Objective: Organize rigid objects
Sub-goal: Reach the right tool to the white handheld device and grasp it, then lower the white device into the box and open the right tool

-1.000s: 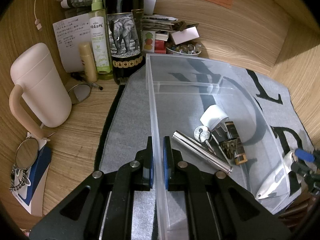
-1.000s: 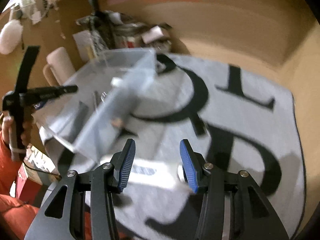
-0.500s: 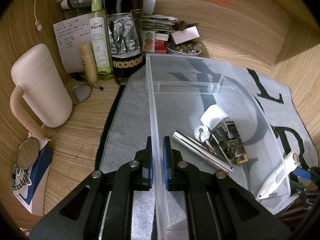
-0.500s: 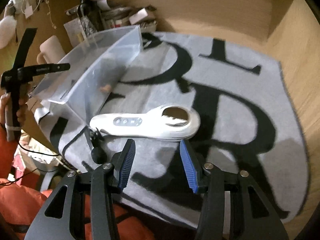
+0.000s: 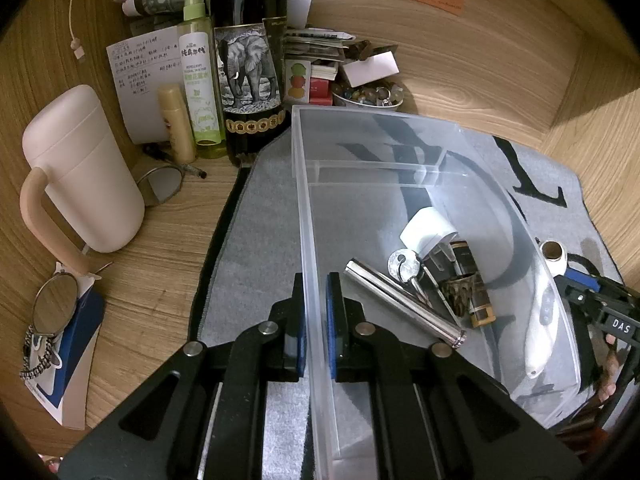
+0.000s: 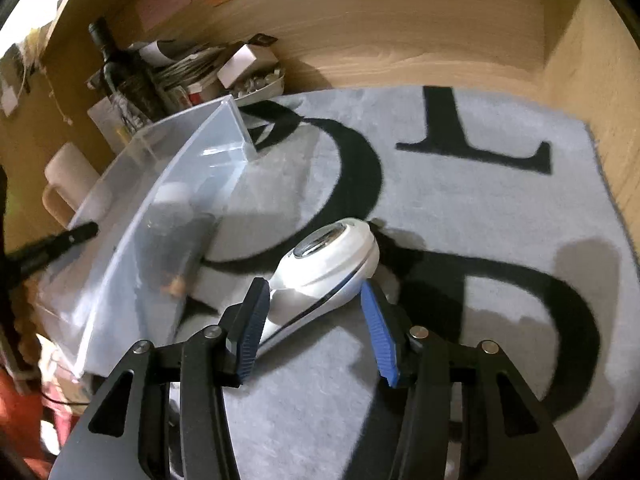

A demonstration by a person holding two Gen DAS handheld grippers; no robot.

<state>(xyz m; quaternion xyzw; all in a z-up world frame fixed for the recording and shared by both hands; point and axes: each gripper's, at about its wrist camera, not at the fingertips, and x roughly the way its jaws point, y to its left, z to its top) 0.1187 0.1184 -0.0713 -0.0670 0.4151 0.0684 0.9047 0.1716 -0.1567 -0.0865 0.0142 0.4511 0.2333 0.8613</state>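
A white wand-shaped device (image 6: 320,276) is seen lying on the grey mat (image 6: 460,208), just beside the long outer wall of the clear bin (image 5: 400,168). Its head is broad, rounded and glossy, with a dark oval window set in a metallic ring on top; from the head a slimmer handle tapers back, edged by a dark seam along its side. In the left wrist view three small buttons can be made out on the handle through the bin wall.

The right gripper (image 6: 316,320) is spread, its jaws having just been opening, and the device's neck is placed between the blue pads without being pressed by them. The left gripper (image 5: 316,320) is pinched on the bin's near-left wall, one pad inside and one outside.

Inside the bin, towards its near end, a steel tube (image 5: 404,304), a key (image 5: 404,266), a white cap (image 5: 426,230) and a small dark bottle (image 5: 468,288) are heaped together. Beyond the mat's far-left corner, a wine bottle (image 5: 248,72), a spray bottle (image 5: 198,72) and a pale mug (image 5: 80,168) are stood on the wooden desk (image 5: 152,280).
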